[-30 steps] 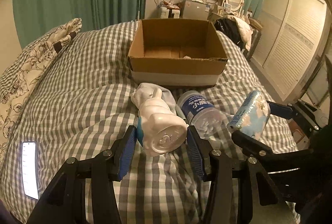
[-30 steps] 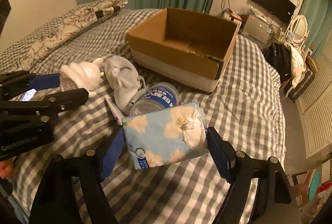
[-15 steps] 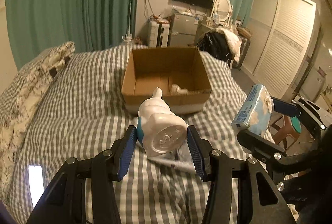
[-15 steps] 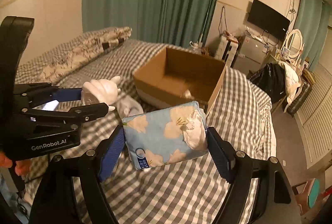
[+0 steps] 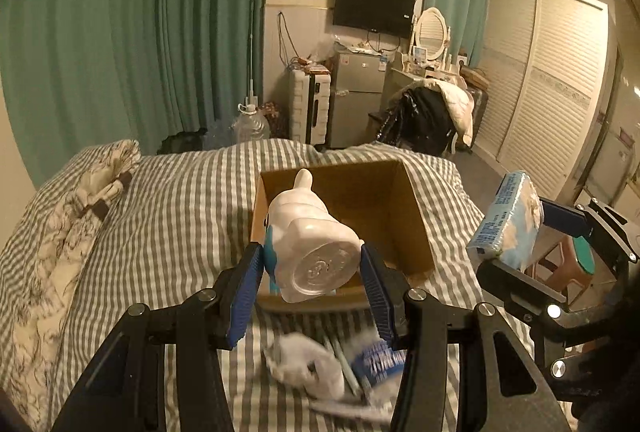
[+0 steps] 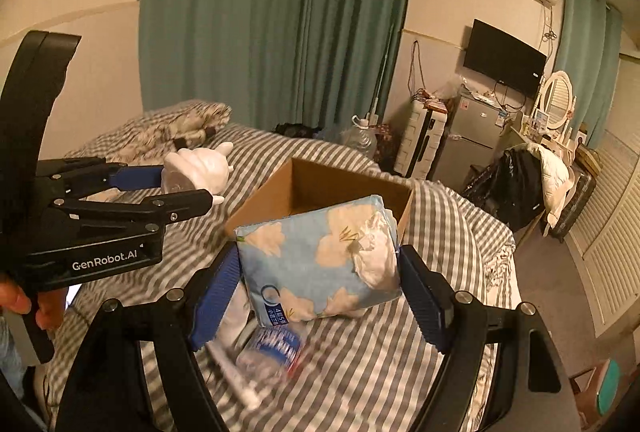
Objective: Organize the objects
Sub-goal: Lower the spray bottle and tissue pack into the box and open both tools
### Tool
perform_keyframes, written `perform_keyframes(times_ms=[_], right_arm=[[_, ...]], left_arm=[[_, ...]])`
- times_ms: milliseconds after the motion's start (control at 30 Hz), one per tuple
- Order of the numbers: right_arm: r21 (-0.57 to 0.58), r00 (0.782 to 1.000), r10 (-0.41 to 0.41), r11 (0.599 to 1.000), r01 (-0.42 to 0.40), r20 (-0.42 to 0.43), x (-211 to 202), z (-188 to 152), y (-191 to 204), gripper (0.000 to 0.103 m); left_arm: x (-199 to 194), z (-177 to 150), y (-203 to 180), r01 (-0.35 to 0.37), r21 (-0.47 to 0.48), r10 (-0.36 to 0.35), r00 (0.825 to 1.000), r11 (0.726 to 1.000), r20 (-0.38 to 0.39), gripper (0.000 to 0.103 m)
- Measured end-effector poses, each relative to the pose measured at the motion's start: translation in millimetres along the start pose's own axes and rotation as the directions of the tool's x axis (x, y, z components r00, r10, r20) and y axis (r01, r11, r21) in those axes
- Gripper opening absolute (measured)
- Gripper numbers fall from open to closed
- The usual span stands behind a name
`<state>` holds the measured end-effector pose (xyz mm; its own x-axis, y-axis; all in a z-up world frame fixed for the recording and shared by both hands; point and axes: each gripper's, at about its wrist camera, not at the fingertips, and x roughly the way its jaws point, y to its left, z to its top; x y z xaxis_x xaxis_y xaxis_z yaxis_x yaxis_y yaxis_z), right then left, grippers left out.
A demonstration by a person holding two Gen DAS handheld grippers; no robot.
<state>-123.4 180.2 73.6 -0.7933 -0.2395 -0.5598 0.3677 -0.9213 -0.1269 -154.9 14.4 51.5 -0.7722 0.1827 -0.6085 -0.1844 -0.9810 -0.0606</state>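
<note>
I have the right gripper [image 6: 320, 282] clamped on a blue floral tissue pack [image 6: 320, 264], held above the bed [image 6: 452, 232] before the cardboard box [image 6: 320, 187]. My left gripper [image 6: 188, 187] grips a white bottle [image 6: 198, 169] near the bed's left edge.

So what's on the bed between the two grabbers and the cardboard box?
In the left wrist view, a white cloth, a blue-labelled plastic bottle and a pen-like stick lie on the checked bedspread, just before the cardboard box.
</note>
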Motion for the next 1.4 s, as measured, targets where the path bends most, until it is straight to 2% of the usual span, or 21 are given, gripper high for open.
perform_keyframes(times_ms=[233,467,800,967,1067,1133,1167,1333,1400], right_arm=[[0.036,1.0,-0.014,0.999,0.013,0.013,40.9,28.5,-19.6,0.078],[0.06,1.0,-0.019,0.998,0.02,-0.008,100.3,44.9,-34.7,0.077],[0.104,0.998,-0.028,0.994,0.035,-0.061,175.3,39.0,-49.5,0.077],[0.111,0.996,-0.034,0.993,0.043,-0.08,197.0,29.3,-52.1,0.077],[0.129,0.997,-0.016,0.991,0.025,-0.072,205.7,25.4,-55.2,0.081],[0.129,0.998,-0.019,0.991,0.028,-0.066,205.2,25.2,-55.7,0.091],[0.128,0.998,-0.034,0.991,0.041,-0.052,201.4,24.7,-55.8,0.093],[0.146,0.999,-0.042,0.988,0.044,-0.021,169.6,29.6,-62.1,0.093],[0.145,0.999,-0.051,0.988,0.053,-0.012,152.8,32.3,-62.7,0.093]], left_arm=[[48.8,24.9,7.7,-0.004,0.002,0.004,1.0,1.0,0.001,0.051],[105.8,33.8,23.4,-0.013,-0.002,0.013,1.0,1.0,-0.015,0.051],[168.7,22.8,33.5,-0.003,0.019,0.004,0.998,1.0,-0.06,0.051],[190.7,13.2,32.5,0.024,0.026,-0.021,0.996,0.999,-0.09,0.051],[195.2,8.1,29.7,0.043,0.035,-0.039,0.994,0.998,-0.102,0.056],[191.8,6.3,27.2,0.047,0.048,-0.042,0.994,0.998,-0.101,0.073],[188.0,6.2,26.3,0.042,0.054,-0.037,0.995,0.998,-0.093,0.077],[155.3,8.9,21.5,0.022,0.065,-0.018,0.998,0.998,-0.065,0.081],[139.8,12.4,21.4,0.015,0.052,-0.012,0.998,0.999,-0.054,0.087]])
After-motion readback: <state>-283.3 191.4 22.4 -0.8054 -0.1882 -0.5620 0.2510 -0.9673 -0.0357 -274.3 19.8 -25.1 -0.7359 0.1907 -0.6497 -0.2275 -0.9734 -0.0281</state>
